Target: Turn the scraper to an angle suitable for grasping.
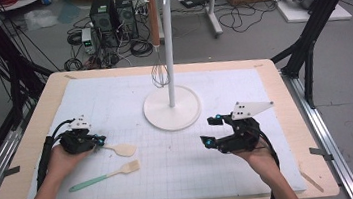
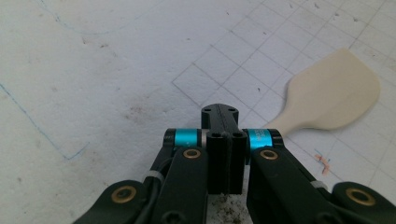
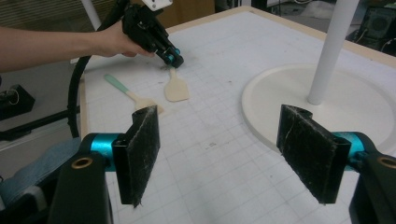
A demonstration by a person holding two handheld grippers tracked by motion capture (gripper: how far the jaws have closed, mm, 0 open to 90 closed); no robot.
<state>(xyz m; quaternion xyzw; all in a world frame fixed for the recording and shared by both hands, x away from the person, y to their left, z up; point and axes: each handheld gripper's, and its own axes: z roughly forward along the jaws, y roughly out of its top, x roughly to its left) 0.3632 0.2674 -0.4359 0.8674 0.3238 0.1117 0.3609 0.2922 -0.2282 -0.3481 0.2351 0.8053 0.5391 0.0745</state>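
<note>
Because your left gripper (image 1: 100,141) is closed on the handle of the cream spatula (image 1: 124,150), seemingly only at its end, the blade may swing or slip when lifted. The stand (image 1: 172,108) far right leaves wide free mat; the green-handled spatula (image 1: 105,176) lies just near. Your right gripper (image 1: 212,130) hangs open, empty.

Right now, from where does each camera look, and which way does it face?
High view: above the person's side, facing forward and down on the table; both forearms and claws show.
Left gripper view: on the left claw, facing down at the cream spatula it grips.
Right gripper view: on the open right claw, facing across the table.
The last two views share the cream spatula.
</note>
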